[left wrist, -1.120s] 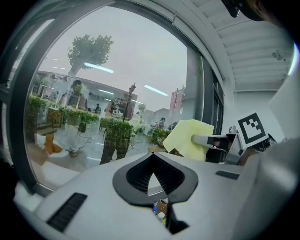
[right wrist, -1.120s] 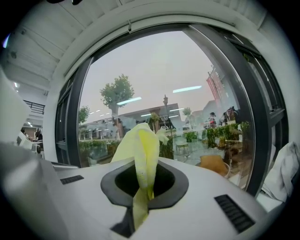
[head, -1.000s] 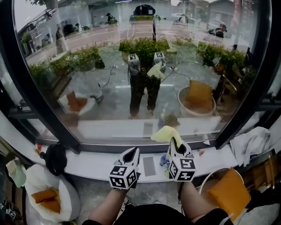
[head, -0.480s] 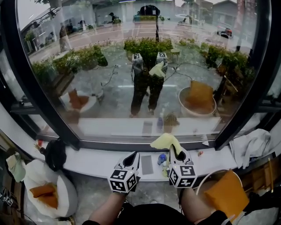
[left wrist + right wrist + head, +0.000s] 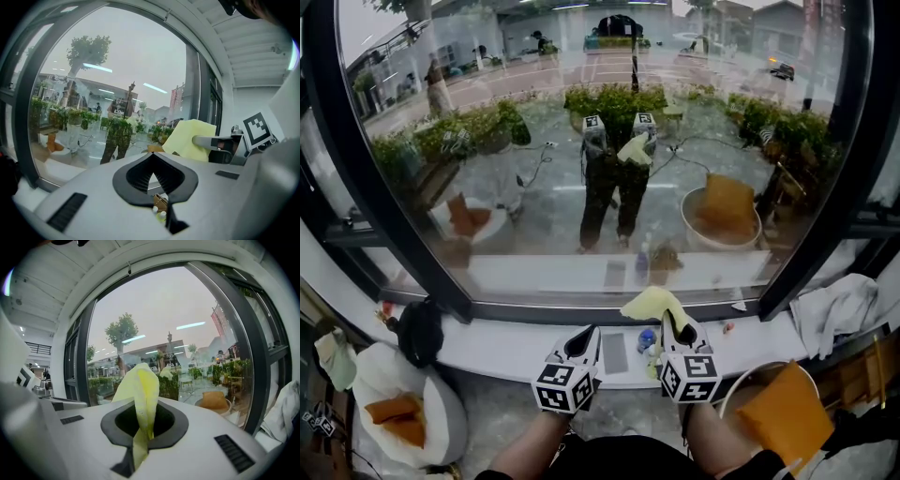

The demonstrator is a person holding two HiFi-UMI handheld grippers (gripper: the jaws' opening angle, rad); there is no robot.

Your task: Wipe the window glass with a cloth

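Across most of the head view, the window glass (image 5: 534, 187) fills its dark frame, mirroring you and both grippers. Low centre, over the white sill (image 5: 487, 347), your right gripper (image 5: 674, 321) pinches the soft yellow cloth (image 5: 649, 302) down by the bottom frame. Only the right gripper view shows the fold squeezed between those jaws. The left gripper view shows your left gripper (image 5: 152, 157) with jaws pressed together on nothing. Basically nothing's moved since half a second ago.
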